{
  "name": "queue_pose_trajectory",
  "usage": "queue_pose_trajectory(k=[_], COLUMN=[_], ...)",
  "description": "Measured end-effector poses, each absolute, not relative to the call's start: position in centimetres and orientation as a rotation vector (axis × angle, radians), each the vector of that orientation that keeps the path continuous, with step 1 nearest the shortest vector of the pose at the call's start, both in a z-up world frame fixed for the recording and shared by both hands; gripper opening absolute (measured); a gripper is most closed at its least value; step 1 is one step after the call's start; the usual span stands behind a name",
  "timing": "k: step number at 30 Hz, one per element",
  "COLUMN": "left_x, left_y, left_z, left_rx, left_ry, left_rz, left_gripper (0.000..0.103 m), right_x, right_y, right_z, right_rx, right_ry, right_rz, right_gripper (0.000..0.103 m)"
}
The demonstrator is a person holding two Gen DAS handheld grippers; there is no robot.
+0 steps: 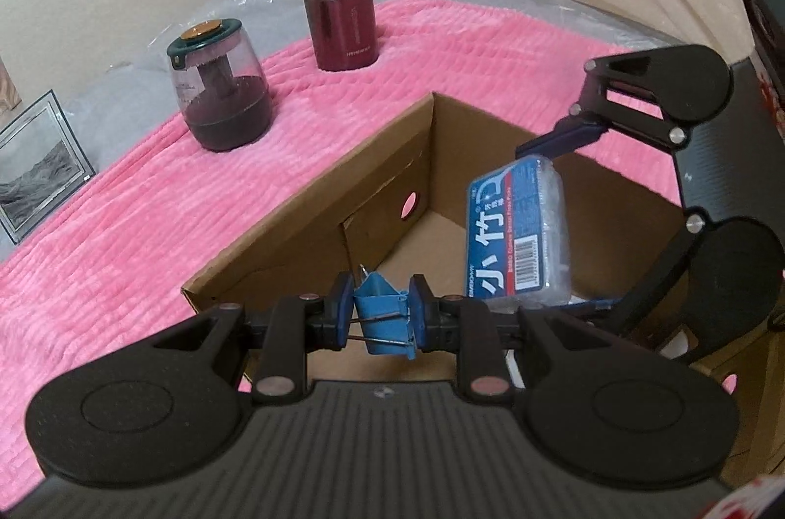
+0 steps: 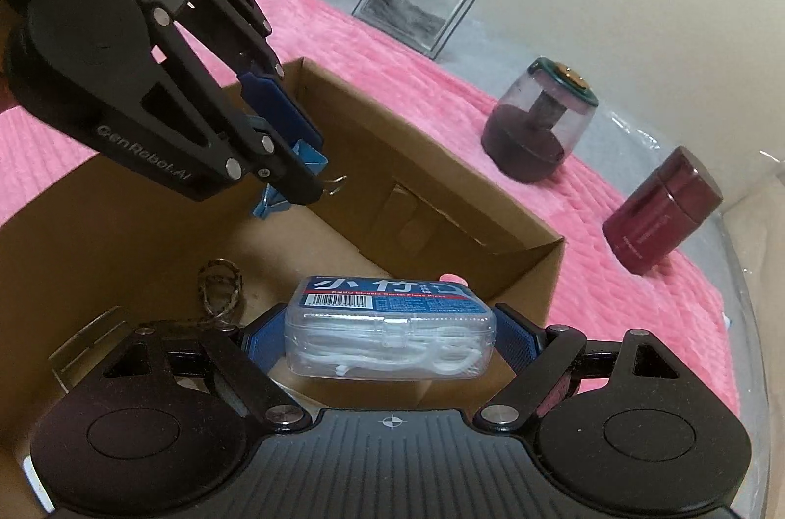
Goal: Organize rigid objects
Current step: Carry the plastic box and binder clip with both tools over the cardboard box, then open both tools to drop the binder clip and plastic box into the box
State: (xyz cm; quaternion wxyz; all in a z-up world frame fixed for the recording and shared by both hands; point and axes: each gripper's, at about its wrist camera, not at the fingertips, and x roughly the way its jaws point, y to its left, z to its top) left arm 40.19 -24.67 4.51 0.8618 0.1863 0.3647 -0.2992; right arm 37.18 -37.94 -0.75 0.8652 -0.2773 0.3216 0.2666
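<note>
Flanking cardboard box [image 1: 314,195]: jar [image 1: 221,87], flask [image 1: 338,13]

One box [image 2: 441,195], two jars [image 1: 223,87], one clip [image 1: 382,308], one case [image 2: 392,332].

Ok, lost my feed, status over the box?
Left tool shut on blue clip. Right tool shut on floss case. Both above box. Key ring inside; drop spots look free.
</note>
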Motion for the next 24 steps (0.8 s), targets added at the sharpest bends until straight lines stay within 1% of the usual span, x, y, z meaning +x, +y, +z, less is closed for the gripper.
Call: queue_pose_trajectory(k=[11,14,15,24], left_x=[40.7,40.7,40.7,40.0], left_y=[-25.0,-25.0,-25.0,-24.1], left_z=[3.6,3.4,3.4,4.1], left_rx=[0.437,0.452,0.451,0.410], left_ry=[0.772,0.765,0.762,0.738], left_rz=[-0.614,-0.596,-0.592,-0.598], left_gripper=[0.020,0.021,0.023,0.023], right_x=[39.0,39.3,39.4,39.7], right_y=[-36.9,-36.8,-36.8,-36.6], right_z=[-1.9,-2.0,-2.1,-2.3], right_rx=[-0.613,-0.617,-0.617,-0.615], right_ry=[0.699,0.702,0.703,0.713], right_rz=[0.555,0.554,0.554,0.551], right_gripper=[0.083,0.083,0.083,0.083])
